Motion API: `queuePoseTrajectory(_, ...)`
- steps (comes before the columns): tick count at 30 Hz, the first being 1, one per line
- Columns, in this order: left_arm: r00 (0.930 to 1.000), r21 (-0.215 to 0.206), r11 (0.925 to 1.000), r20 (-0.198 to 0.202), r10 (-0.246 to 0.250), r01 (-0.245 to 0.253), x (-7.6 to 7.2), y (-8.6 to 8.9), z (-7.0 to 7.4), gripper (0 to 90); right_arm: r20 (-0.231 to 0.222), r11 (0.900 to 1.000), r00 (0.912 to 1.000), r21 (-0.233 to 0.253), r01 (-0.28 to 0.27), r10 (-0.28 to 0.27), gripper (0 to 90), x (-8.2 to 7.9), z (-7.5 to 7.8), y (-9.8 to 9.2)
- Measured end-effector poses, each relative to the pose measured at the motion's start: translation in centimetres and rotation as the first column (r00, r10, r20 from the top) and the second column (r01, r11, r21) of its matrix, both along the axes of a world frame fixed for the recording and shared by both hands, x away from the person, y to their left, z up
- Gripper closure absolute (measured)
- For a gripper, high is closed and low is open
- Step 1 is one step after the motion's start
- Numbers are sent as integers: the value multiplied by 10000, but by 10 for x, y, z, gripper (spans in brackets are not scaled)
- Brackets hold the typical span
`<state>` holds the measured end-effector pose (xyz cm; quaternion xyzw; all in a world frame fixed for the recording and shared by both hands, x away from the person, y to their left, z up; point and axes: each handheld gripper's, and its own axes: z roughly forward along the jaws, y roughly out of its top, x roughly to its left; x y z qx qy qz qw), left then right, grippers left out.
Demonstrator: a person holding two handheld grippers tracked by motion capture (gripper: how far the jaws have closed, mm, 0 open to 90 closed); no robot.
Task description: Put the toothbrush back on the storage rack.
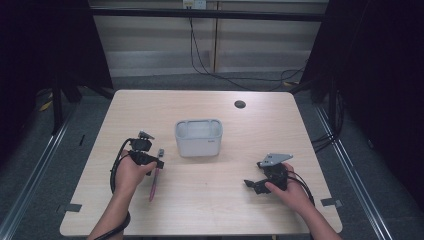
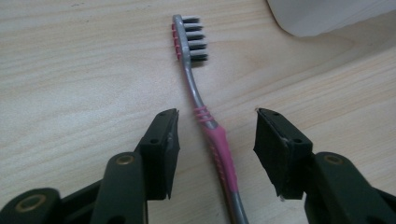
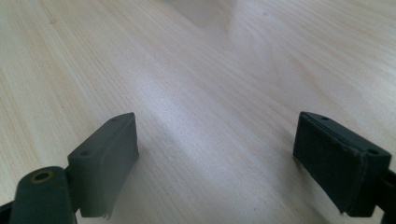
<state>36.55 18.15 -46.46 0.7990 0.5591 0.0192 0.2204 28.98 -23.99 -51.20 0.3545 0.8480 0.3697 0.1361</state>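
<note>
Your left gripper (image 2: pixel 217 135) is wide open, jaws astride the toothbrush (image 2: pixel 205 116), which lies flat on the table (image 1: pixel 210 200) at the bin's (image 1: pixel 198 137) 8 o'clock. Its long axis runs 12 to 6, bristles at 12, pink grip between the pads. Your right gripper (image 3: pixel 217 158), also wide open and empty, rests well apart.

We see a toothbrush (image 2: pixel 211 133) with a grey neck, a pink grip and dark and white bristles backed in pink. The table (image 1: pixel 210 200) is pale wood with fine grain, the tub (image 1: pixel 198 137) is light grey, and both grippers have black jaws.
</note>
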Motion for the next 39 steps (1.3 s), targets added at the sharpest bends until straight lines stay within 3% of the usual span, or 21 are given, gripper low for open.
queuePoseTrajectory(8,9997,-6,9999,-166,172,-172,1,-4,-2,602,1,10000,10000,2,-2,2,133,0,0,0)
queuePoseTrajectory(16,9992,276,9993,-310,242,-234,3,-6,-4,653,-5,10000,10000,12,-5,5,133,0,0,0)
queuePoseTrajectory(24,9971,280,9977,-430,624,-612,4,-5,-8,739,-6,10000,10000,19,-11,11,133,0,0,0)
queuePoseTrajectory(30,9981,706,9965,-407,468,-439,5,-7,-7,793,-9,10000,10000,22,-10,10,134,0,0,0)
queuePoseTrajectory(39,9961,366,9961,-341,817,-804,5,5,-5,803,-18,10000,10000,36,-16,16,134,0,0,0)
